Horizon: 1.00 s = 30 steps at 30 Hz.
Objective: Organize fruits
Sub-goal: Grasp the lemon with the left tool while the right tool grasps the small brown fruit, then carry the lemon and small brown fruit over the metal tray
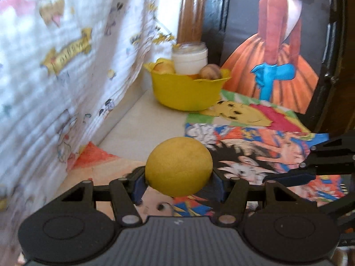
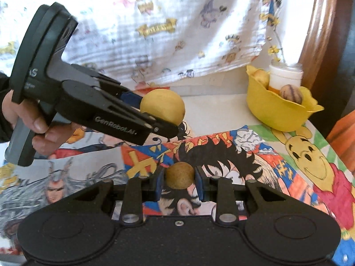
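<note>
White tabletop [image 2: 213, 102] carries cartoon drawings [image 2: 233, 155] and yellow bowl [image 2: 277, 115]

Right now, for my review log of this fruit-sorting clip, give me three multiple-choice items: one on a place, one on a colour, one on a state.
1. Where does the yellow bowl stand relative to the left gripper in the right wrist view?
A. Right of it, near the wooden post
B. Directly beneath it
C. Left of it

2. What colour is the large fruit in the left gripper?
A. Red
B. Yellow
C. Purple

3. What is the state of the right gripper?
A. Open and empty
B. Shut on the white jar
C. Shut on the small brown fruit

Answers: 1 A, the bowl sits at the far right of the table. 2 B, its skin is plainly yellow. 3 C, the blue pads flank the round brown fruit.
</note>
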Available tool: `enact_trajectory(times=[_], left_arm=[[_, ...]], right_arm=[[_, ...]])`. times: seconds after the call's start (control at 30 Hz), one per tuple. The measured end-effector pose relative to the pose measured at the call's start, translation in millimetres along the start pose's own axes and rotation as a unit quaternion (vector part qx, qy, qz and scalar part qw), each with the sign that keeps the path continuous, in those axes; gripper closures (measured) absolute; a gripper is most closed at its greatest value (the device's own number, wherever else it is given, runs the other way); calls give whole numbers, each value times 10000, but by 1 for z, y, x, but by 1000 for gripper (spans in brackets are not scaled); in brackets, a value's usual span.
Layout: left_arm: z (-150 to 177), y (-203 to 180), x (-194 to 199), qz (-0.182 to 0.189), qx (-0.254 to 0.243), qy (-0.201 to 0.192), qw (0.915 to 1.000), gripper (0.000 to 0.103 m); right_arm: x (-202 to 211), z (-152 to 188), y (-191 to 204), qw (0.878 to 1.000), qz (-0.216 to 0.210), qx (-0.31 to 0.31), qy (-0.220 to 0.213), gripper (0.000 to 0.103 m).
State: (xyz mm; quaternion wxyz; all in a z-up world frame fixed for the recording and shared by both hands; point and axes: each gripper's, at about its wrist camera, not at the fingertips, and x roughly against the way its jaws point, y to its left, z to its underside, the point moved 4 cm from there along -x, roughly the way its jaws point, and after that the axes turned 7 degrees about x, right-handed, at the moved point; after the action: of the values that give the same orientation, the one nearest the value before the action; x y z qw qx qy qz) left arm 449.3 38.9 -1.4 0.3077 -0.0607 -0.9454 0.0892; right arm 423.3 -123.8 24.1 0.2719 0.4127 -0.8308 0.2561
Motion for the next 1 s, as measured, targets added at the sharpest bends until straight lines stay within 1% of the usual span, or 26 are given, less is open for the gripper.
enact_trajectory(times=[0.23, 0.5, 0.67, 1.0], left_arm=[[12, -30, 53, 230, 111, -215, 9994, 39], [38, -66, 112, 445, 114, -395, 9982, 39], [61, -83, 140, 599, 122, -436, 9972, 39], [114, -104, 173, 804, 142, -452, 9956, 39]], right_arm=[[64, 17, 15, 9994, 240, -179, -183, 72], [129, 45, 40, 9968, 522, -450, -404, 72], [157, 64, 59, 9952, 660, -482, -542, 72], [183, 97, 99, 9930, 797, -472, -727, 72]])
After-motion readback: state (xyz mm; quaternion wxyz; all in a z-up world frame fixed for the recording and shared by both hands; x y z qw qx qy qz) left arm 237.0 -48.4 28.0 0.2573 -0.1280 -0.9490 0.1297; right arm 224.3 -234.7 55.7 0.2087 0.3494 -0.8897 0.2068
